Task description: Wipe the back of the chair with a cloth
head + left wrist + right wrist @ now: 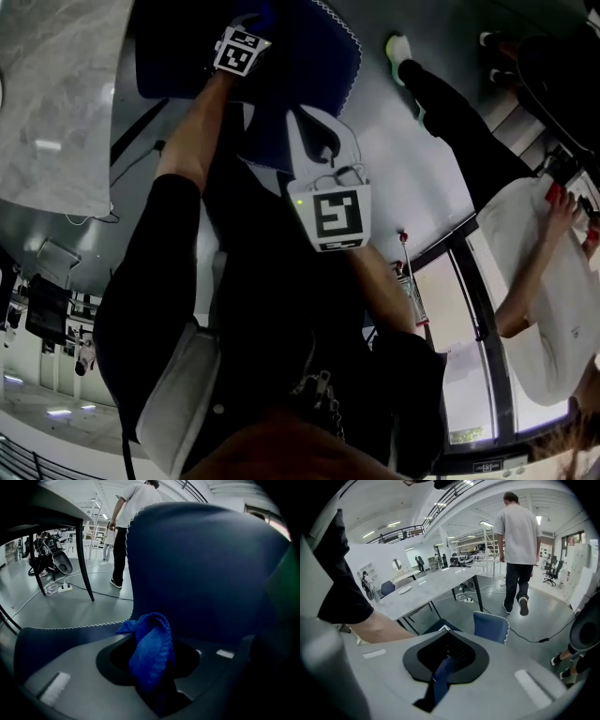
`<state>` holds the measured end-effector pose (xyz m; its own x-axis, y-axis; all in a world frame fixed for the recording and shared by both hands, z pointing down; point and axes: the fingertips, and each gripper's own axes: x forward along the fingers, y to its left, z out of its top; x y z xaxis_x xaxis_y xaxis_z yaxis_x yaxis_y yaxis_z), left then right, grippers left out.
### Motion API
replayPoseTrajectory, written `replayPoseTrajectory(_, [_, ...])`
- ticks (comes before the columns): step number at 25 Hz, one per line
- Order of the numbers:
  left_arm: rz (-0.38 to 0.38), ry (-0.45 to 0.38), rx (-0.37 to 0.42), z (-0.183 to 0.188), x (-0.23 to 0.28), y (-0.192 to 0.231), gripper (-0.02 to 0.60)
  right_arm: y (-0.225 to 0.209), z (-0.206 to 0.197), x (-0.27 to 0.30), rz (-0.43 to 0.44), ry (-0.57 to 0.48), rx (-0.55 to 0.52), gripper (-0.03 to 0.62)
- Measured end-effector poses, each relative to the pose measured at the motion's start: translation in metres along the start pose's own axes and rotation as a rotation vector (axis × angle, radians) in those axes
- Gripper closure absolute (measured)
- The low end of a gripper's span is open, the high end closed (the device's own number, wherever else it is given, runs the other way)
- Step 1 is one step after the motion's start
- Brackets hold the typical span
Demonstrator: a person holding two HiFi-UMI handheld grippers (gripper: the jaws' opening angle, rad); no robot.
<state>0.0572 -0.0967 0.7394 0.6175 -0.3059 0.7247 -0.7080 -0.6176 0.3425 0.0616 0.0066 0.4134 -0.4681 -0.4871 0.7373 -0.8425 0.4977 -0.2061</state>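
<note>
Grey floor (70, 609), dark blue chair back (201, 564), left gripper (152, 688) clenched on blue knitted cloth (150, 648), right gripper (445, 662) pinched narrow blue strip (438, 681).

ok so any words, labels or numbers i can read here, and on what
No text can be read.
Left marker cube: black-and-white square pattern only, no letters.
Right marker cube: the same, pattern only.
Label low on the glass partition: too blurred to read.
Small mark on the bystander's white shirt: too small to read.
</note>
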Motion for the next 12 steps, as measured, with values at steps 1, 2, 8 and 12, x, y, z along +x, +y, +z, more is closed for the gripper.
replayPoseTrajectory(1, [-0.005,-0.002,-0.009,0.001,0.001,-0.002,0.446,0.000,0.000,0.000,0.004,-0.001,-0.003,0.591])
replayPoseTrajectory(2, [-0.009,-0.003,-0.022,0.001,0.001,-0.003,0.446,0.001,0.001,0.000,0.007,-0.005,-0.002,0.591])
replayPoseTrajectory(8, [-0.041,-0.012,-0.025,0.002,-0.008,-0.009,0.449,0.006,0.002,0.007,0.020,-0.014,0.009,0.591])
replayPoseTrajectory(12, [-0.045,-0.024,-0.030,0.004,-0.016,-0.013,0.451,0.004,0.002,0.014,0.020,-0.006,0.000,0.591])
